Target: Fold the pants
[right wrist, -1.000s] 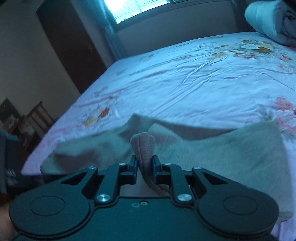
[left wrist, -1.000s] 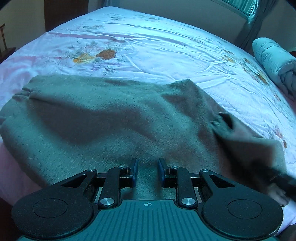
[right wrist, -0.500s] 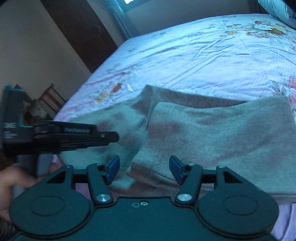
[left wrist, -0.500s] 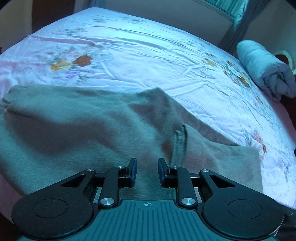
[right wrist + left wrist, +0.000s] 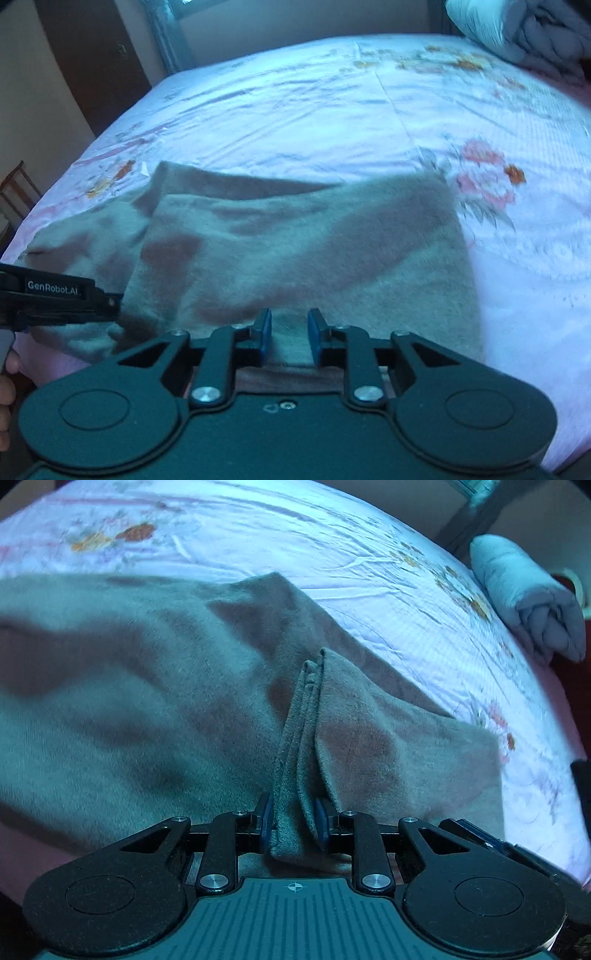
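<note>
My left gripper (image 5: 294, 821): jaws standing narrowly apart, blue pads pinching raised ridge of bunched hem of grey-brown pants (image 5: 147, 709); fabric rising tent-like from the grip. My right gripper (image 5: 290, 338): jaws having just been closing, now standing slightly apart, pads gripping nothing; flat pants cloth lying below and between them, contact unclear. Pants lying folded over themselves at near edge of bed, on floral sheet (image 5: 295, 110). Rolled quilt (image 5: 528, 598) resting at far right of bed. Hand (image 5: 7, 387) showing at left edge of right view.
</note>
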`<move>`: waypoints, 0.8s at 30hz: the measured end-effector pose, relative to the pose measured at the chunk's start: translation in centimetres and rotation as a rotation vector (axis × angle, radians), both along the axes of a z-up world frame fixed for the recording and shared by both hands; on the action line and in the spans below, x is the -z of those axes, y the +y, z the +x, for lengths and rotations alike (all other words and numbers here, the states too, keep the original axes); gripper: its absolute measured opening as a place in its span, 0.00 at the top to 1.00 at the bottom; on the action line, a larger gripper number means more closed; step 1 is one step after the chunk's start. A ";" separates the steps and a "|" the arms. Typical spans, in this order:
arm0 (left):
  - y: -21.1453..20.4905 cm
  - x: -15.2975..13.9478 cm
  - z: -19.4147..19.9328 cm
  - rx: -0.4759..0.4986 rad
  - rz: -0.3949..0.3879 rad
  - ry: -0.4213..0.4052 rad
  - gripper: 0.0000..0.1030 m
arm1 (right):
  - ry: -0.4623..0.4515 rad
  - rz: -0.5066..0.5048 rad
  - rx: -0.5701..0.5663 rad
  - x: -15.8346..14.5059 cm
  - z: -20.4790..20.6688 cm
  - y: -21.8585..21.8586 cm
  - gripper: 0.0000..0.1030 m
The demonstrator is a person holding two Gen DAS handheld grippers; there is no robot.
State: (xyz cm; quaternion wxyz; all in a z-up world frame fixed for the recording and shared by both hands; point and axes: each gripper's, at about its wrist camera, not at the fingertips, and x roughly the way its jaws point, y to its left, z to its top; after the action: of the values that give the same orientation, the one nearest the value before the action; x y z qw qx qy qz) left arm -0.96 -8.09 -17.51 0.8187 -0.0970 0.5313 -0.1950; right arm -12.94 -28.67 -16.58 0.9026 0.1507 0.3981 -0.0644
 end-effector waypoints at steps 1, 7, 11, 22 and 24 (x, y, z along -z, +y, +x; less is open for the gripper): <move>0.6 0.2 0.2 -0.029 -0.037 0.024 0.77 | -0.005 0.001 0.012 0.0 0.1 -0.1 0.86; 1.6 0.7 -0.3 -0.097 -0.087 0.056 0.77 | 0.022 0.000 -0.029 0.8 0.9 0.4 0.82; 0.9 0.0 -0.9 -0.075 -0.090 0.019 0.76 | 0.022 0.044 -0.032 0.9 1.3 0.5 0.80; 1.9 -0.7 -0.7 -0.115 -0.146 0.013 0.59 | 0.012 0.051 -0.069 1.4 1.4 1.2 0.67; 1.6 -0.7 -0.8 -0.105 -0.133 -0.001 0.58 | 0.012 0.051 -0.072 1.3 1.4 1.2 0.67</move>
State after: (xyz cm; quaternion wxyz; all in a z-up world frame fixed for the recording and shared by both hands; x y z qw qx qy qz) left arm -1.77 -6.47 -16.80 0.8198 -0.1788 0.5110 -0.1867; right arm -11.54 -27.42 -17.92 0.8978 0.1587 0.4101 -0.0227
